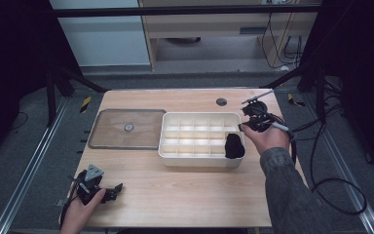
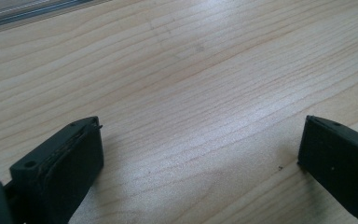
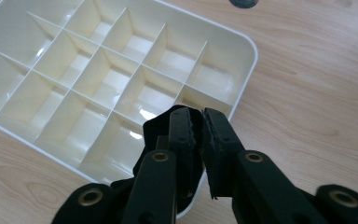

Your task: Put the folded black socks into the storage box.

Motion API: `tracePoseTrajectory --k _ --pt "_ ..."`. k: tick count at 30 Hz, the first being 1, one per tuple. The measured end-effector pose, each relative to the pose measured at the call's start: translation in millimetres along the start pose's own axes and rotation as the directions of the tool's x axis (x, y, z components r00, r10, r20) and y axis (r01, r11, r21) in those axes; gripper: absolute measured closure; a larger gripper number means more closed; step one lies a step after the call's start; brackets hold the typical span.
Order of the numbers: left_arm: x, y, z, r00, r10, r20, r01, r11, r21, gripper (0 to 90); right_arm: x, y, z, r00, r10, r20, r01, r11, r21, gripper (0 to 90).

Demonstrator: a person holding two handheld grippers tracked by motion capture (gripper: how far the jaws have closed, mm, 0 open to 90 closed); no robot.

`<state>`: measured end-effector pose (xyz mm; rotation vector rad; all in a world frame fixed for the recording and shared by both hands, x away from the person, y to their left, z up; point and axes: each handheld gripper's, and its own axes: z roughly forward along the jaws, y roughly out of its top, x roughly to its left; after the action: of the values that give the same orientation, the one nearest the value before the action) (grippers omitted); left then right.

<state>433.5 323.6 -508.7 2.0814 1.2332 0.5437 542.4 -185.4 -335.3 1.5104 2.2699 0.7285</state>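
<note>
Black cloth (image 1: 234, 146), soft and bunched, sits in the near right corner compartment of the white divided tray (image 1: 200, 116), spilling a little over the tray's near rim. In the right gripper view we see our right gripper (image 3: 198, 122) directly over that corner, its jaws nearly together with only a thin gap between them, and the cloth (image 3: 154, 128) bulging out on 1 side of them. We cannot tell for sure whether a fold is pinched in that gap or the jaws merely stand against the fabric; it looks like a light clench on the cloth's top edge.

Our left gripper (image 1: 100, 187) rests at the near left of the wooden table (image 1: 185, 195), jaws spread wide over bare wood and holding nothing. The clear lid (image 1: 126, 128) lies flat on the table just left of the tray, apart from it.

We judge the step in hand to be tucking the cloth into its compartment; the other compartments look empty. The next move calls for a short push down so the fabric clears the rim and the dividers, then a clean parting of the jaws and a straight lift, since loose cloth can snag and come back up with them. After that, the lid probably wants fetching, which suits the idle left gripper.
</note>
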Motion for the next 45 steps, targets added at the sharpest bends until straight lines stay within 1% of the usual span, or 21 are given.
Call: tracePoseTrajectory --k 2,6,9,16,19,31,36,42,45 --pt "0.0 0.0 0.0 1.0 -0.001 0.0 0.001 1.0 0.0 0.0 2.3 -1.0 5.1 1.0 -0.002 -0.009 0.003 1.0 0.011 85.6" --pt "-0.4 -0.3 0.0 1.0 -0.002 0.002 0.002 1.0 -0.002 0.0 6.7 -3.4 14.5 0.9997 -0.004 -0.026 0.005 0.999 0.036 87.5" --pt "-0.5 -0.3 0.0 1.0 -0.003 0.002 0.003 1.0 -0.003 0.0 9.0 -4.4 18.5 0.9996 -0.008 -0.028 0.009 0.999 0.04 89.8" --pt "-0.5 -0.3 0.0 1.0 -0.003 0.002 0.003 1.0 -0.003 0.0 14.5 -4.5 23.1 0.999 -0.024 -0.038 0.026 0.998 0.055 90.0" --pt "-0.5 -0.3 0.0 1.0 -0.003 0.002 0.003 1.0 -0.003 0.0 17.3 -4.2 24.9 0.9988 -0.023 -0.044 0.026 0.998 0.06 90.0" --pt "-0.5 -0.3 0.0 1.0 -0.002 0.002 0.003 1.0 -0.003 0.0 28.3 -3.4 35.2 0.9971 -0.045 -0.062 0.049 0.996 0.069 90.0" --pt "-0.5 -0.3 0.0 1.0 -0.002 0.002 0.002 1.0 -0.002 0.0 30.3 -1.0 37.3 0.9969 -0.052 -0.058 0.056 0.996 0.069 90.0" --pt "-0.4 -0.3 -0.2 1.0 0.0 0.002 0.0 1.0 0.0 0.0 32.6 -0.1 42.2 0.9969 -0.059 -0.052 0.063 0.994 0.087 90.0" --pt "-0.4 -0.3 -0.2 1.0 0.0 0.002 0.0 1.0 0.0 0.0 29.9 -1.1 45.0 0.9977 -0.062 -0.028 0.065 0.993 0.097 90.0"
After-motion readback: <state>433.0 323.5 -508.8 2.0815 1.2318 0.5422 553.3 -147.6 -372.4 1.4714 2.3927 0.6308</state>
